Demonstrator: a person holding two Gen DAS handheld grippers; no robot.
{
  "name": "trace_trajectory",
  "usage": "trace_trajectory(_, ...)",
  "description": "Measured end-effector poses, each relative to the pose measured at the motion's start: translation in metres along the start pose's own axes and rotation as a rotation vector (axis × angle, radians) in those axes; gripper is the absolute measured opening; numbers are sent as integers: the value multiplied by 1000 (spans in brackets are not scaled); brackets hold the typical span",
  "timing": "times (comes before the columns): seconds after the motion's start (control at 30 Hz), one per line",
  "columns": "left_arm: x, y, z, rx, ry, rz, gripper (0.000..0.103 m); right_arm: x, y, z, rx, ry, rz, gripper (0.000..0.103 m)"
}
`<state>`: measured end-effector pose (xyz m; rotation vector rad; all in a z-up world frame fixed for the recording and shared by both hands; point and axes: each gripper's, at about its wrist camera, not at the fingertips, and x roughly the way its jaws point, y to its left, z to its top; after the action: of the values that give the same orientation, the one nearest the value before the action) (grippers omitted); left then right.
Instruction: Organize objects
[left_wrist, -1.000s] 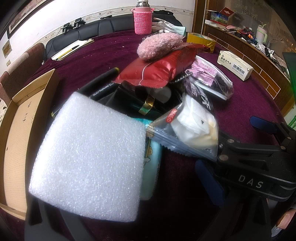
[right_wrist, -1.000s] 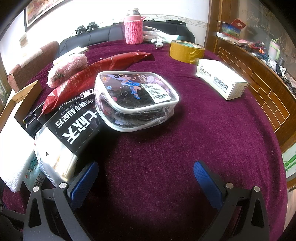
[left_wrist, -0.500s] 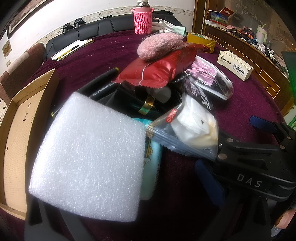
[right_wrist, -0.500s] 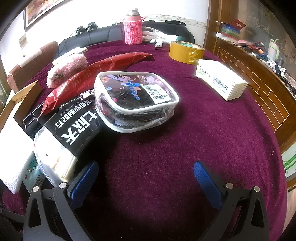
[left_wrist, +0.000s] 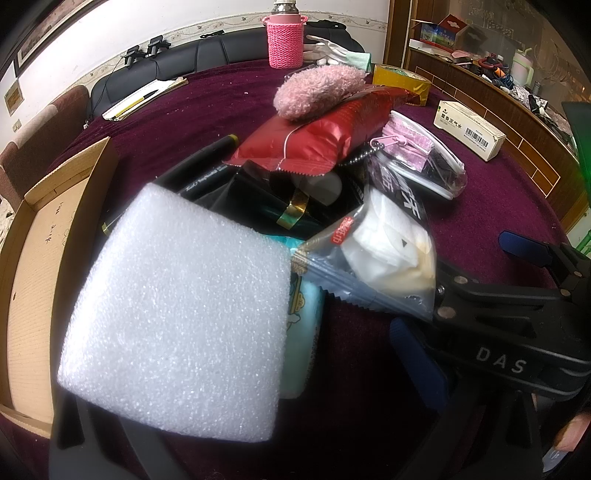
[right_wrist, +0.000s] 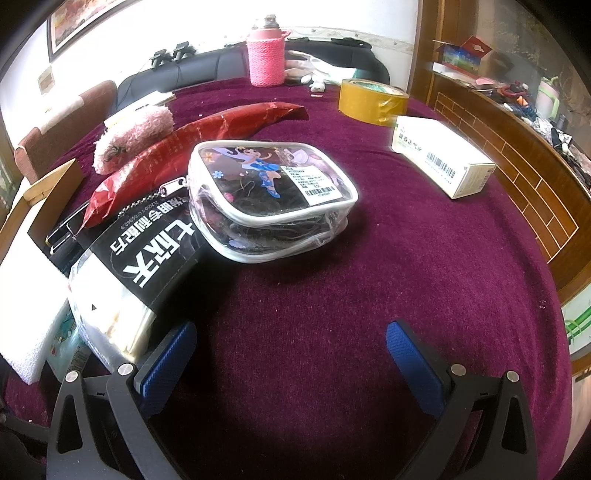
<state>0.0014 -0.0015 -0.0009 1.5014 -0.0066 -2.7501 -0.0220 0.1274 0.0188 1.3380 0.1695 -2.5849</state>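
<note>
A white foam block (left_wrist: 177, 317) fills the near left of the left wrist view, lying over a green packet (left_wrist: 303, 332). My left gripper (left_wrist: 291, 362) is open. Its right blue pad (left_wrist: 417, 358) shows, and the foam hides its left finger. My right gripper (right_wrist: 290, 362) is open above bare cloth, its left finger against a clear bag with a black label (right_wrist: 147, 258). Beyond it lie a clear zip pouch (right_wrist: 269, 199), a red foil packet (right_wrist: 207, 144) and a pink fluffy item (right_wrist: 133, 136).
An open cardboard box (left_wrist: 33, 258) stands at the left table edge. On the purple cloth (right_wrist: 406, 258) sit a white carton (right_wrist: 439, 158), a yellow tape roll (right_wrist: 369, 99) and a pink knitted bottle (right_wrist: 266, 59). A wooden ledge curves along the right.
</note>
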Motion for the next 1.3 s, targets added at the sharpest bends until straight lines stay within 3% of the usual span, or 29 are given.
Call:
trace_trajectory(0.3, 0, 0, 0, 0, 0, 0, 103, -8, -8, -4, 33, 64, 48, 103)
trace_trajectory(0.37, 0, 0, 0, 0, 0, 0, 103, -21, -17, -11, 72, 29, 57, 102)
trace_trajectory(0.53, 0, 0, 0, 0, 0, 0, 103, -72, -31, -27, 47, -139, -50, 101)
trace_trajectory(0.73, 0, 0, 0, -5, 2, 4, 103, -101, -38, -42, 12, -209, 59, 101)
trace_trajectory(0.87, -5, 6, -2, 95, 80, -57, 103, -100, -37, -45, -11, -210, 122, 101)
trace_trajectory(1.03, -33, 45, -33, 130, 40, -84, 99, -93, -39, -51, -10, -195, 194, 101)
trace_trajectory(1.17, -57, 68, -44, 61, 8, -194, 98, -94, -38, -53, 16, -218, 240, 101)
trace_trajectory(1.3, -64, 73, -30, -18, -55, -205, 97, -95, -34, -50, 21, -233, 257, 101)
